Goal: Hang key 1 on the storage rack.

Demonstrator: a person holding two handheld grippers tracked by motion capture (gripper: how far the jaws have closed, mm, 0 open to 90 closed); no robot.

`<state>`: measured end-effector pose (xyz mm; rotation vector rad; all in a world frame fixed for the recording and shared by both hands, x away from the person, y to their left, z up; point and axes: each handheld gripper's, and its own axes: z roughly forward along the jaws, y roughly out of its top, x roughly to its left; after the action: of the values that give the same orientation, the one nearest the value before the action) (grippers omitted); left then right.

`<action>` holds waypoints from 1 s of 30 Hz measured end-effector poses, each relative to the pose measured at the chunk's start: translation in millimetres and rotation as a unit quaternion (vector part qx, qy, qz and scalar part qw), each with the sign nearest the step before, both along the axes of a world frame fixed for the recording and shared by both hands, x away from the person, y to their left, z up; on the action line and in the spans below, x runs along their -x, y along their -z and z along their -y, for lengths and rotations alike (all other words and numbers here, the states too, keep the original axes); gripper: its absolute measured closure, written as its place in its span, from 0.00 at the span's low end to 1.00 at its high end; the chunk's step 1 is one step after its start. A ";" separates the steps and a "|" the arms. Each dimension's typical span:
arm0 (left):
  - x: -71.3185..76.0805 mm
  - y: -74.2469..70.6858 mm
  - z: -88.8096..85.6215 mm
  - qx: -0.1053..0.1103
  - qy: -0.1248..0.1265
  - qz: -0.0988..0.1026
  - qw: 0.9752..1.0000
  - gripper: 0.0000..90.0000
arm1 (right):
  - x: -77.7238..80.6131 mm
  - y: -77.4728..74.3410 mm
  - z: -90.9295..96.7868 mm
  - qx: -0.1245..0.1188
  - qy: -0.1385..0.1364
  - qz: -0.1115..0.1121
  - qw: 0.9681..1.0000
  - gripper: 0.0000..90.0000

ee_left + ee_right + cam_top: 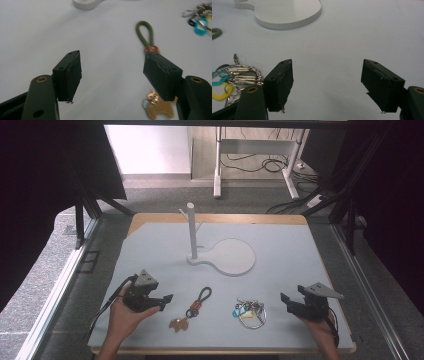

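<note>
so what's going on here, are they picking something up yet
Not yet. A person holds the left gripper and the right gripper low over the table, both open and empty. Between them lie a green cord keychain and a bunch of keys. A white stand waits behind.

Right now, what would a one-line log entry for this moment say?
left gripper: open, empty, beside green-loop keychain | right gripper: open, empty, beside key bunch | white stand: upright, nothing hung
</note>
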<state>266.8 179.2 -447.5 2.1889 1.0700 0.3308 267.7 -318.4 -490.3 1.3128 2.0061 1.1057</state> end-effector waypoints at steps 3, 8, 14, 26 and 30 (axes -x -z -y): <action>-0.7 -0.2 6.3 -0.008 0.007 -0.012 1.000 0.36 | 3.7 -2.1 -1.2 -0.002 -0.003 0.004 1.000 0.29; -8.7 3.2 27.7 -0.026 0.022 -0.044 0.998 0.39 | 8.5 0.2 2.0 -0.003 0.003 0.001 1.000 0.29; -17.0 1.6 55.8 -0.043 0.040 -0.063 0.996 0.42 | 8.6 -1.7 -1.1 -0.005 -0.001 0.003 1.000 0.29; -39.4 27.0 97.6 -0.078 0.051 -0.093 0.991 0.45 | 7.3 1.6 -4.6 0.001 -0.005 0.000 1.000 0.29; -37.1 34.9 103.1 -0.091 0.053 -0.097 0.990 0.45 | 7.0 3.1 -5.7 0.001 -0.006 -0.004 1.000 0.29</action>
<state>303.8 76.1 -482.4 2.4725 1.0557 0.1749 260.8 -312.6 -493.4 1.3066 2.0229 1.1052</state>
